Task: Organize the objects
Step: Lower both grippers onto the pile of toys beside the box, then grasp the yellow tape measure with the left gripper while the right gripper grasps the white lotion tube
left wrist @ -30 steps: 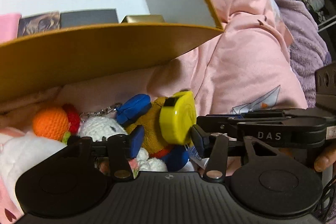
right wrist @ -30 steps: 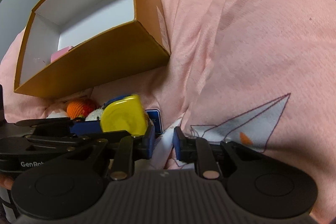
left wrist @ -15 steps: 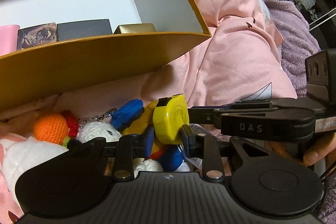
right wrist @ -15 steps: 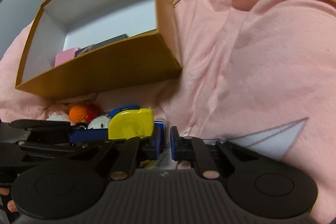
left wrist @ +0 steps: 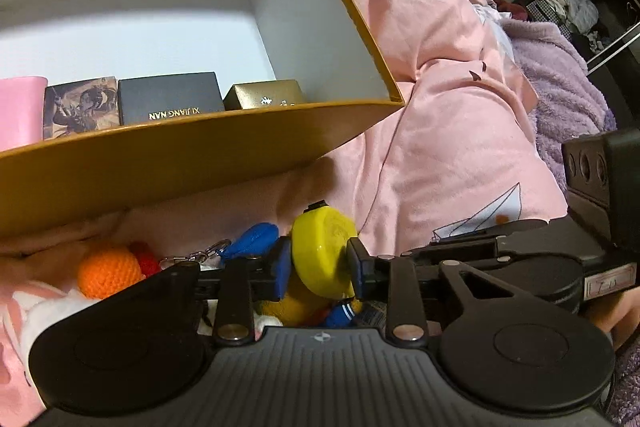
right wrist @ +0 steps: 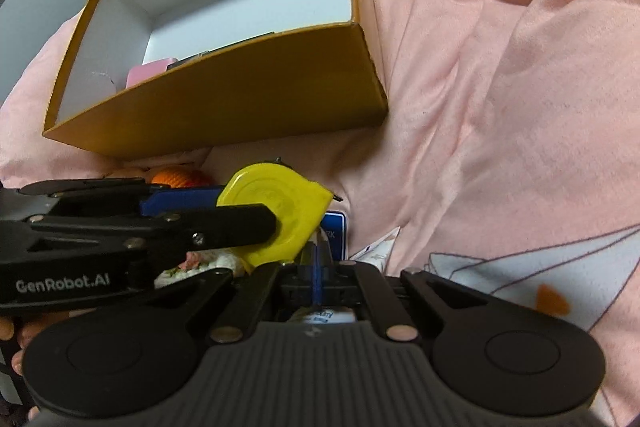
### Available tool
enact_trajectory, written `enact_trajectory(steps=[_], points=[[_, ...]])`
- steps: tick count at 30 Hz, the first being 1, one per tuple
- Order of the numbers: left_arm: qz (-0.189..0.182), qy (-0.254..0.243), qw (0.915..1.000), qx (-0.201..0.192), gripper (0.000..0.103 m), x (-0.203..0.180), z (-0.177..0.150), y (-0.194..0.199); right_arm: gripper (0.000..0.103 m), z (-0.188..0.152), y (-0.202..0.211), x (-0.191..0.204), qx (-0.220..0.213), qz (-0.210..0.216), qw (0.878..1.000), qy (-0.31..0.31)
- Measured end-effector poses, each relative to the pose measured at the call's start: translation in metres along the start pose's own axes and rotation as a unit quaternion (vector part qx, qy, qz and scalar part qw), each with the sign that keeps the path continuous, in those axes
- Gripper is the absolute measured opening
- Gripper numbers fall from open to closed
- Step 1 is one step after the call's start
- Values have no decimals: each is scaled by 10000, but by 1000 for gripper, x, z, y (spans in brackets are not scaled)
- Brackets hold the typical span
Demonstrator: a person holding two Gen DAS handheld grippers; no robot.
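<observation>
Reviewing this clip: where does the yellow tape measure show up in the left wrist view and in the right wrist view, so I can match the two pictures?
Left wrist: the yellow tape measure sits low centre, clamped between the left gripper pads.
Right wrist: it is centre-left, with the left gripper's black finger crossing its lower left, just above the closed right gripper.
Shared landmark: the orange box stands just beyond the tape measure in both views.
</observation>
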State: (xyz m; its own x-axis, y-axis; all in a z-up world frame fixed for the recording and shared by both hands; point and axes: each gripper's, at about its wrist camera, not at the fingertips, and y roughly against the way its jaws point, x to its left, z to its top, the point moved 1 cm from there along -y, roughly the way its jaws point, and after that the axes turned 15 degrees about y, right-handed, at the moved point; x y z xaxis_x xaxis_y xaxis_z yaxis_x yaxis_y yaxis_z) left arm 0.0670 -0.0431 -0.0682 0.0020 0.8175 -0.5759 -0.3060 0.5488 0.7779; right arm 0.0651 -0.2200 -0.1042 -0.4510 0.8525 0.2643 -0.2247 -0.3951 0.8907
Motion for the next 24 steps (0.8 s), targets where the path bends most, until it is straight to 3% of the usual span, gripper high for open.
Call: enact_trajectory(steps=[7, 10, 17, 21, 24], points=[[121, -23, 9999, 44, 28, 2, -10, 22, 6, 3, 12, 5, -164, -160, 9997, 53], [161, 137, 9997, 143, 27, 9, -13, 27, 5, 5, 16, 12, -253, -19, 9996, 118], [36, 404, 9990, 194, 27, 18, -14, 23, 4, 5, 8, 23, -128, -216, 9989, 397], [-266, 480, 9979, 336, 27, 13, -14, 15, 4, 5, 7, 20, -139, -104, 9995, 282], [-120, 354, 9991, 182, 24, 8, -14, 14, 6, 5, 7, 19, -99, -133, 9996, 230]])
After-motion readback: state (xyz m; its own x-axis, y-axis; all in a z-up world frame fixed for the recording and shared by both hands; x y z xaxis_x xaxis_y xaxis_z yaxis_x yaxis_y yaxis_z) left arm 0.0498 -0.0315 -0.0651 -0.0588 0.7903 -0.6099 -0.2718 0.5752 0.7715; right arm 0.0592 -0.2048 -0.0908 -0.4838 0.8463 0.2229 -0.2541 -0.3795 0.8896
